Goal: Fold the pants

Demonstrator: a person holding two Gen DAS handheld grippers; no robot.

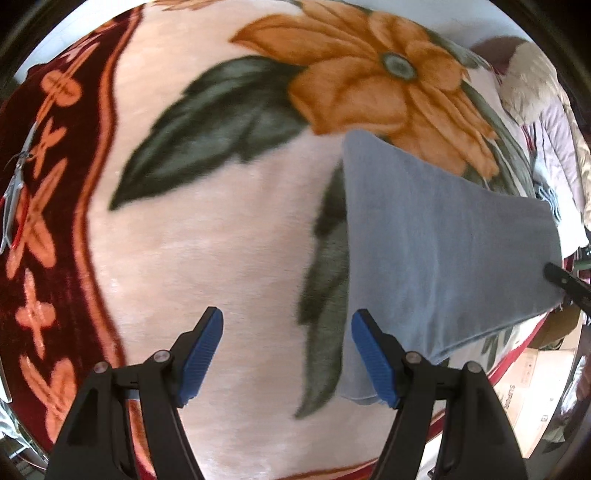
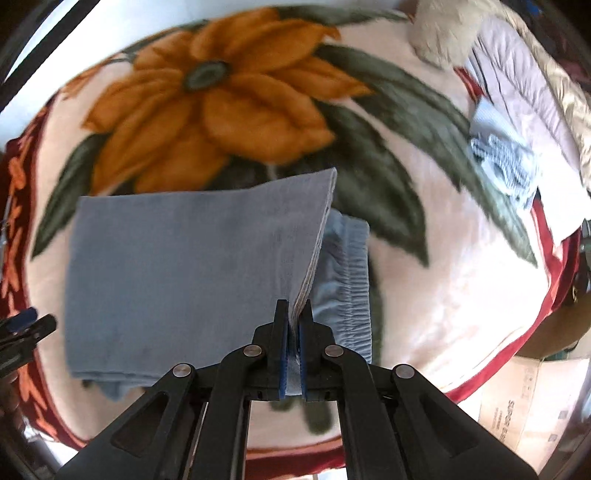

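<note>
The pale blue pants lie folded on a floral blanket. My right gripper is shut on a layered edge of the pants and holds that fold lifted over the elastic waistband. In the left wrist view the pants spread to the right. My left gripper hangs open above bare blanket just left of them, nothing between its blue pads. The tip of the right gripper shows at the far right edge, and the left gripper shows at the left edge of the right wrist view.
A furry beige item and pale quilted clothes lie at the blanket's far right. A small knitted blue-grey piece sits beside them. A cardboard box stands below the bed's edge. The dark red border runs along the left.
</note>
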